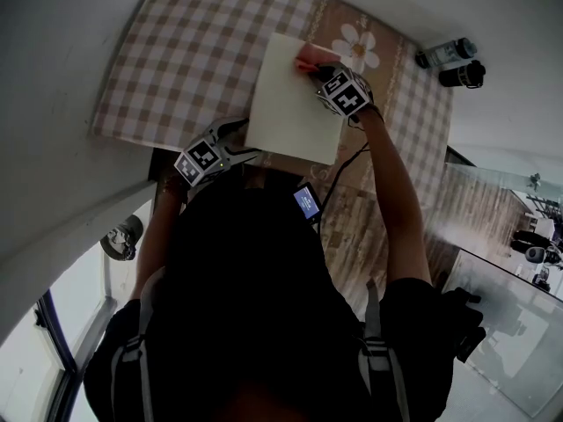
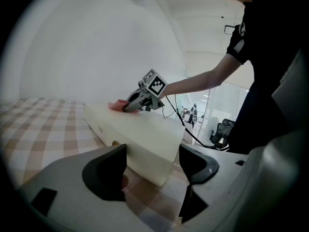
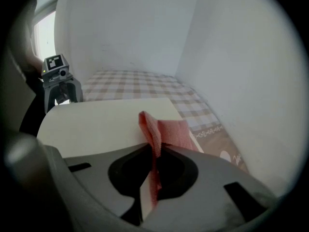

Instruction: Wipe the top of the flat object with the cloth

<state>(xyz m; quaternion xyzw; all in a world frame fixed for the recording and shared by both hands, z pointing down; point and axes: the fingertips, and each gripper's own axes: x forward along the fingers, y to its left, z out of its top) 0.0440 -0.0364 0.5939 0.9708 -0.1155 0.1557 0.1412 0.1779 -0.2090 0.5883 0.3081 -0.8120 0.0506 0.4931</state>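
Note:
A flat cream box (image 1: 295,99) lies on the checked tablecloth (image 1: 185,51). My right gripper (image 1: 318,70) is shut on a pink cloth (image 3: 161,132), which rests on the box top near its far right corner; the cloth (image 1: 308,60) shows pink in the head view too. My left gripper (image 1: 236,148) stands open at the box's near left corner (image 2: 159,153), jaws either side of that corner without gripping it. From the left gripper view the right gripper (image 2: 140,100) and cloth (image 2: 116,105) are on the far end of the box top.
Two dark bottles (image 1: 453,60) lie beyond the table's right edge. A white wall (image 3: 135,28) runs behind the table and another at its right. The cloth's flower-print border (image 1: 359,47) lies by the box. A cable (image 1: 339,170) trails from the right gripper.

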